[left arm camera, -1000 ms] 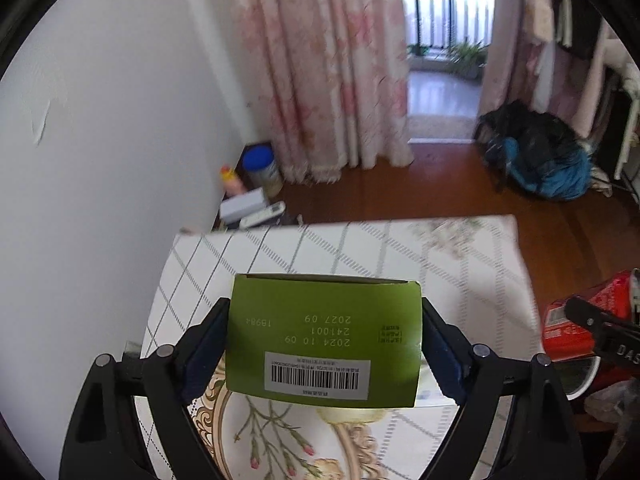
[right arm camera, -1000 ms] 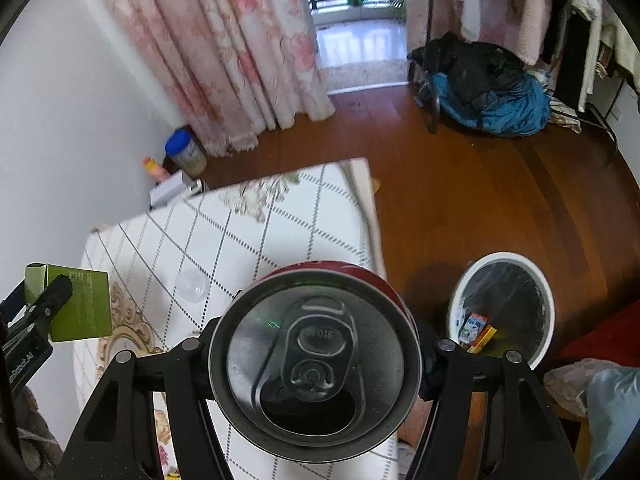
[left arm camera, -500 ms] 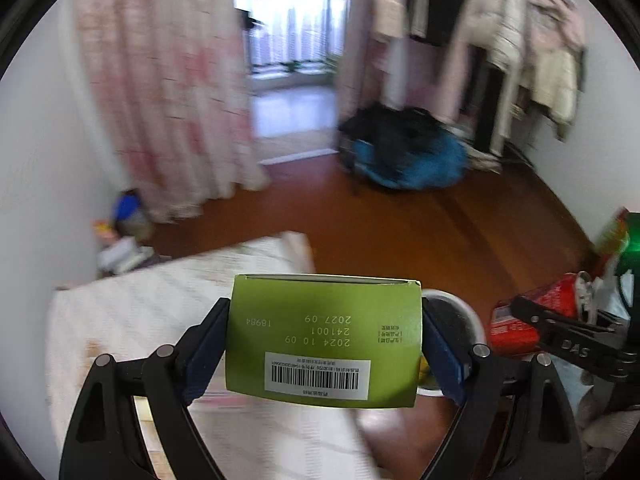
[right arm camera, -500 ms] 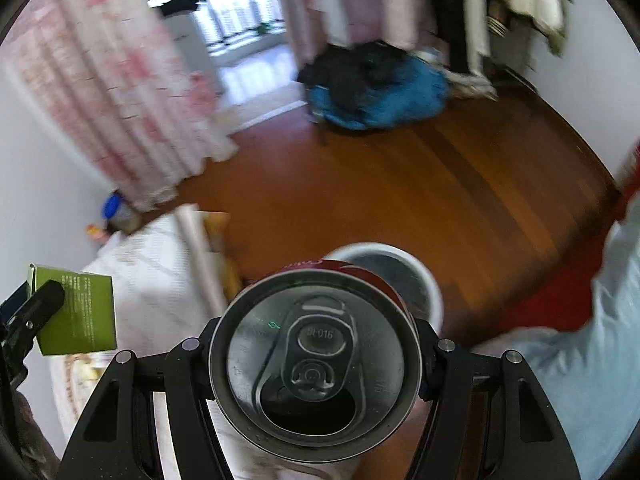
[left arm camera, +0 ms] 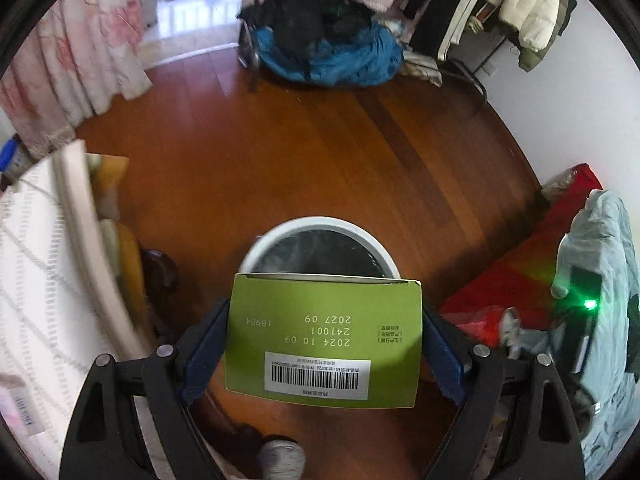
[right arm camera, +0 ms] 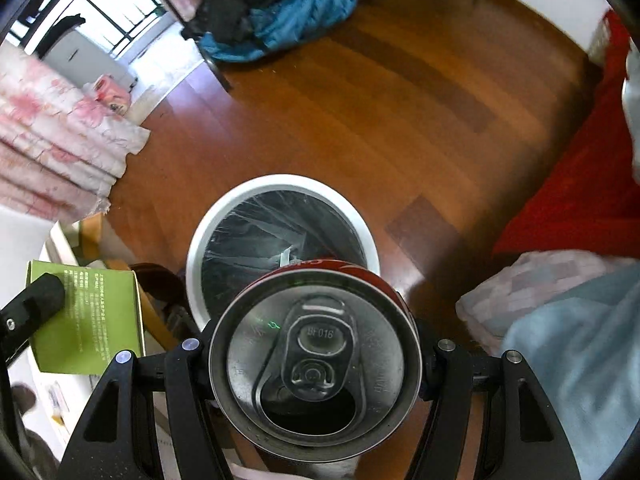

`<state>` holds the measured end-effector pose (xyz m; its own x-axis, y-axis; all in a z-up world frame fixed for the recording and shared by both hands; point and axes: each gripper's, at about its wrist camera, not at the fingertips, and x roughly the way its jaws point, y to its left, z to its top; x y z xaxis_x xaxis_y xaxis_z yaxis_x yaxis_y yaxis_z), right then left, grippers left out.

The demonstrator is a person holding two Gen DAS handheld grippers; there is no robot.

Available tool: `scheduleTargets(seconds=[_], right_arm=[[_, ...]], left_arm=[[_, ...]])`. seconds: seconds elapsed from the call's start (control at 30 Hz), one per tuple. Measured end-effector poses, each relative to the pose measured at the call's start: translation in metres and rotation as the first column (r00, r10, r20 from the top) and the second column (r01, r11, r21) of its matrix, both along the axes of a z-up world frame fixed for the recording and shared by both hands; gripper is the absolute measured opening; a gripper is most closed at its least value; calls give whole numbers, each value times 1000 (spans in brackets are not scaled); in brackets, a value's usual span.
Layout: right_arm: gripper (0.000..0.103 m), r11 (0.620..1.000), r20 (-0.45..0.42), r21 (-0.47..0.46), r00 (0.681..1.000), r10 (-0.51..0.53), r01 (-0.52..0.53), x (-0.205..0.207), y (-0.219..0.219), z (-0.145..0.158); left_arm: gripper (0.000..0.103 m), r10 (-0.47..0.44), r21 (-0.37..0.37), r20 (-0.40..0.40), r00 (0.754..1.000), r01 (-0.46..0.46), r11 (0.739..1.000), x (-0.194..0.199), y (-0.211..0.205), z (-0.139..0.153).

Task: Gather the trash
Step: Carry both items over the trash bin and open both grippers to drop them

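Straight ahead of both tools the mouth of the white bin (right arm camera: pixel 192 264) gapes open, only its dark liner (right arm camera: pixel 256 240) showing inside, with bare wooden floor (left arm camera: pixel 320 152) beyond and to the right of it. To the left, the cloth-covered table edge (left arm camera: pixel 76 216) stands close beside the bin and bounds that side. Right of the tools, red fabric (right arm camera: pixel 580 200) and a pale blue heap (right arm camera: pixel 580 360) crowd the floor; a blue-and-black pile (left arm camera: pixel 320 44) lies well ahead.
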<state>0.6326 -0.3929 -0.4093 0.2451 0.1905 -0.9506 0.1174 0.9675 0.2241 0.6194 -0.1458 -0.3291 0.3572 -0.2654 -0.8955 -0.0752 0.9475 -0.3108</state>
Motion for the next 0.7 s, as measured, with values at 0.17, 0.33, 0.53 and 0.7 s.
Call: scheduleTargets(seconds=[0.17,0.33,0.53,0.7], right_arm=[[69,1000,-10,13,1000,-3,4,16,3,-28],[97,999,-9,5,999,42,-42,30,20,-39],[103,992,2,-88,995,95,-95,22,36,-36],[103,981,14,-153,993,118,-115,1,41,-21]], left_arm=[[89,-7,3,-47,999,7,1000,11,-13,-21],[99,9,41,-61,998,-6,999,1,-8,-27],[102,34,143,-52,998,-26,989,-12,-4,-29],[102,47,242,-38,998,-36,970,-31,-3,-27]])
